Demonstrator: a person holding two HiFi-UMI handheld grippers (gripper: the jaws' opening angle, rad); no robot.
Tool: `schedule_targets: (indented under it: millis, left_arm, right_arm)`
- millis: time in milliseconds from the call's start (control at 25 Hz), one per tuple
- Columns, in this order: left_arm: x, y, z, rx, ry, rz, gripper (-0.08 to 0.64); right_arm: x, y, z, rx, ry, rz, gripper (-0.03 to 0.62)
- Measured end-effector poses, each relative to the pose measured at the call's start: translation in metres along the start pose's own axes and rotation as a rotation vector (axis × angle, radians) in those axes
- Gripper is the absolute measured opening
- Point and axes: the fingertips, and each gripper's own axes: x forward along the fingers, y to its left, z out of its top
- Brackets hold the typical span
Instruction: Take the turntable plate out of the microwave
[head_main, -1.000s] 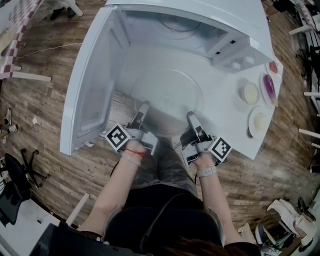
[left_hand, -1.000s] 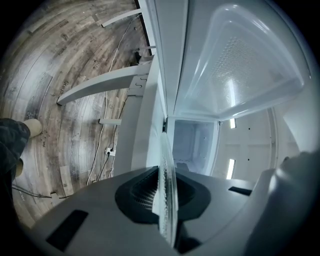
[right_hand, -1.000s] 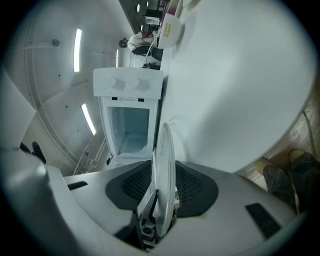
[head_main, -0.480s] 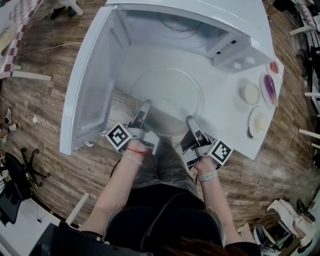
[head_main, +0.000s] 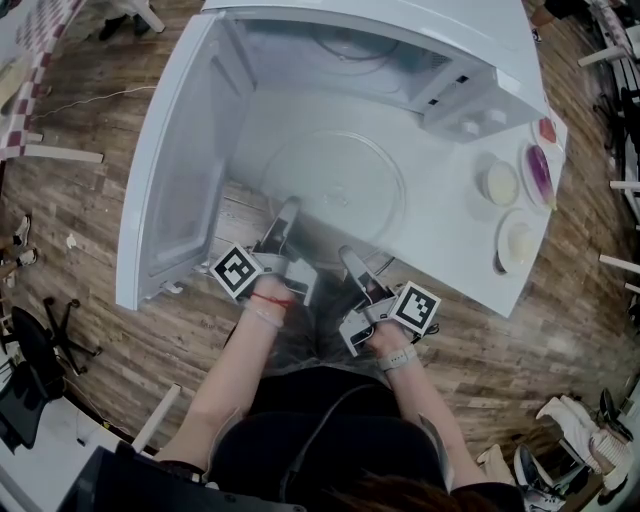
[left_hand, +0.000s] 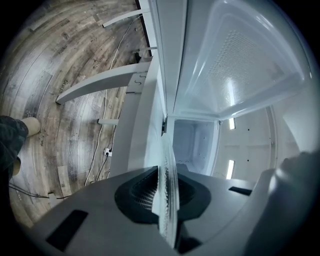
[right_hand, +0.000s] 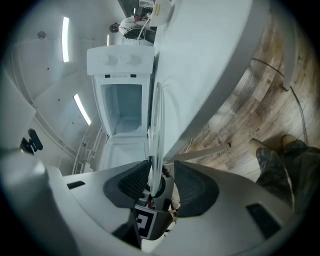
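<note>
The clear glass turntable plate (head_main: 335, 185) lies level in the mouth of the open white microwave (head_main: 350, 60), its near rim sticking out over the table edge. My left gripper (head_main: 287, 212) is shut on the plate's near left rim, and the left gripper view shows the glass (left_hand: 165, 155) edge-on, pinched between the pads (left_hand: 142, 192). My right gripper (head_main: 349, 258) sits at the near right rim. Its jaws have just been opening. In the right gripper view the rim (right_hand: 156, 125) stands between the spread pads (right_hand: 192, 187) with a gap beside it.
The microwave door (head_main: 180, 170) hangs open to the left. The knobs (head_main: 480, 125) are on the right of the cavity. Three small dishes (head_main: 500, 185) (head_main: 538, 172) (head_main: 518, 243) rest on the white table (head_main: 450, 240) to the right. The person's legs are below, over wooden floor.
The right gripper has opened off the plate's rim and shifted left and toward the person along the near edge. The left gripper and the plate stay where they were.
</note>
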Motion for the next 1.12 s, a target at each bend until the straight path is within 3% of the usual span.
schedule_targets:
  millis: [80, 240, 760, 1120]
  left_arm:
    - [0.000, 0.000, -0.001, -0.001, -0.003, -0.001, 0.031]
    - [0.001, 0.000, -0.002, 0.010, -0.007, -0.001, 0.031]
    - [0.001, 0.000, -0.003, 0.040, 0.030, -0.011, 0.031]
    - [0.003, -0.005, -0.010, 0.083, 0.117, -0.028, 0.031]
  right_arm:
    - [0.003, 0.000, -0.004, 0.004, 0.001, 0.012, 0.156]
    - [0.006, 0.005, -0.005, -0.009, -0.019, 0.033, 0.057]
    - [0.003, 0.009, 0.004, 0.034, -0.099, 0.065, 0.041]
    - [0.001, 0.008, 0.018, 0.038, -0.175, 0.074, 0.040]
